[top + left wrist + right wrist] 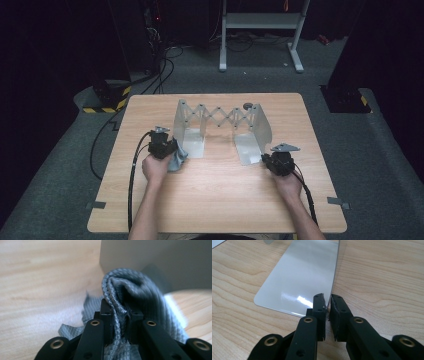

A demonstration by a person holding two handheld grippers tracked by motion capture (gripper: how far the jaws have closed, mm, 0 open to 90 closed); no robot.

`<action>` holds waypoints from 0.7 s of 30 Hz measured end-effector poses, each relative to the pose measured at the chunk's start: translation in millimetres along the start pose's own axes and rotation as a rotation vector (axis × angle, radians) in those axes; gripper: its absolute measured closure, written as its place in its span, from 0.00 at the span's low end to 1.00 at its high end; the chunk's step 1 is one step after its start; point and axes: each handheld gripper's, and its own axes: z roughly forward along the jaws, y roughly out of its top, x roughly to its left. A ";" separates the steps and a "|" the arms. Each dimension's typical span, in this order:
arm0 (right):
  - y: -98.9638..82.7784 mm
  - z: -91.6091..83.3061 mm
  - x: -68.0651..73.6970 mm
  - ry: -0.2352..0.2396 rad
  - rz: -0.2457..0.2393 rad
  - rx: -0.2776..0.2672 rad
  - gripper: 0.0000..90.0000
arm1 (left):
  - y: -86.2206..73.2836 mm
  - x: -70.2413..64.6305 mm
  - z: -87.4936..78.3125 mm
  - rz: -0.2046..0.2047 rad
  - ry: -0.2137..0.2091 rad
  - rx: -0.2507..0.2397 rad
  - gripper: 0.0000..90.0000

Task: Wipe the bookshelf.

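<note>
Looking down from the high view, we see our left gripper (167, 150) clenched on a grey cloth (178, 159) just beside the left foot plate of the metal scissor rack (220, 120), though the bunched folds (130, 295) hide the jaw tips in the left gripper view. Our right gripper (270, 161) holds nothing, its jaws nearly together at the corner of the rack's right foot plate (304, 277); whether they touch its edge we cannot tell. Both plates' upright walls are cut off in the gripper views.
</note>
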 end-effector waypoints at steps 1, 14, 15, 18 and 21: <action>0.0 0.0 0.1 0.000 0.000 0.000 0.92 | 4.5 -0.8 -6.5 0.005 -0.003 -0.024 0.88; 0.0 0.0 0.2 0.000 -0.001 0.000 0.92 | 56.4 -7.8 -64.3 0.047 -0.036 -0.190 0.87; 0.0 0.0 0.2 0.000 0.000 0.000 0.92 | 58.7 -7.6 -65.1 0.044 -0.038 -0.195 0.87; 0.0 -0.1 0.5 -0.001 0.001 0.001 0.92 | 67.1 -6.3 -63.8 0.040 -0.037 -0.193 0.87; -0.1 -0.1 0.3 -0.001 0.000 0.000 0.92 | 70.0 -4.1 -54.8 0.013 -0.026 -0.173 0.87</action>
